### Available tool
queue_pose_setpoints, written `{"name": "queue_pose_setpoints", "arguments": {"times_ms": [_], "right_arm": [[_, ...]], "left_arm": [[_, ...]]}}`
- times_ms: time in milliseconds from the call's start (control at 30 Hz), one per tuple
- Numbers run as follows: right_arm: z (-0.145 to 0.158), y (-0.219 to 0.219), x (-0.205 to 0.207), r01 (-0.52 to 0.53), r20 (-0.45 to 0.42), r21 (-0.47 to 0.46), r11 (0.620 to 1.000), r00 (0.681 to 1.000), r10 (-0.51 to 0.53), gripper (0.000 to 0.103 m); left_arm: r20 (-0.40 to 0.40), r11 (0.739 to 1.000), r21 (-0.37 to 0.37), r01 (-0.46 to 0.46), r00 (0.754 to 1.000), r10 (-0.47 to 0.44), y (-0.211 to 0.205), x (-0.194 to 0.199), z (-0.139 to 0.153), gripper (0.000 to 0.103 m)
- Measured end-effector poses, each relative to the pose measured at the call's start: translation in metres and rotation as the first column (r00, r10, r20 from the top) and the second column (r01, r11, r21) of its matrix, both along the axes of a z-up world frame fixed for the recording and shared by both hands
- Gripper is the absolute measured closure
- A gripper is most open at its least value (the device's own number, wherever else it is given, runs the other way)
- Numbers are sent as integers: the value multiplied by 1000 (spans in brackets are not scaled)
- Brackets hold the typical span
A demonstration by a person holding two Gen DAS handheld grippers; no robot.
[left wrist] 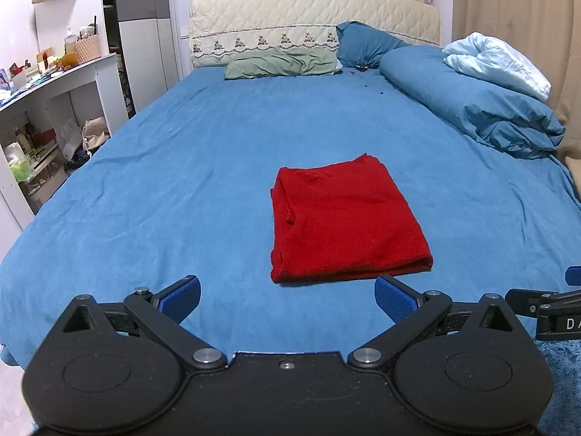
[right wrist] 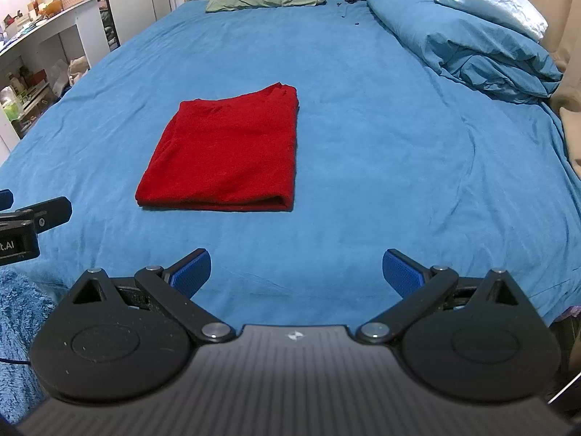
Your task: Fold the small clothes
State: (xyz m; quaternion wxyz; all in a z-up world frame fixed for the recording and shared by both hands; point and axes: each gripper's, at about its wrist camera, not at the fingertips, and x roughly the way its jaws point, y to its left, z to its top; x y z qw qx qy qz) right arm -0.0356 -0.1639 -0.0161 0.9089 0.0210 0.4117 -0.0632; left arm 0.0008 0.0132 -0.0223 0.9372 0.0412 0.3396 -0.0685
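— Left wrist view: where's the red garment [left wrist: 345, 221] lying?
— Folded into a flat rectangle on the bed [left wrist: 181, 167], towards its near edge, folded edge facing us
— And the left gripper [left wrist: 287, 299]?
— Jaws spread wide, holding nothing, short of the cloth
— The right gripper [right wrist: 296, 272]?
— Same, jaws spread and empty over the bed's near edge, the garment ahead to its left

Both wrist views low at bed's [left wrist: 181, 167] foot, facing headboard [left wrist: 312, 18], sharing red cloth [right wrist: 225, 152]
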Motion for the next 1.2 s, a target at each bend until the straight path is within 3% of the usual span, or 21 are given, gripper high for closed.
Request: {"name": "queue_pose_setpoints", "arguments": {"times_ms": [1200], "right_arm": [[1,5,1,-1,1,1,1000,1000,1,0]], "left_arm": [[27,1000,-18,-9,1000,10,2,-2,1,0]]}}
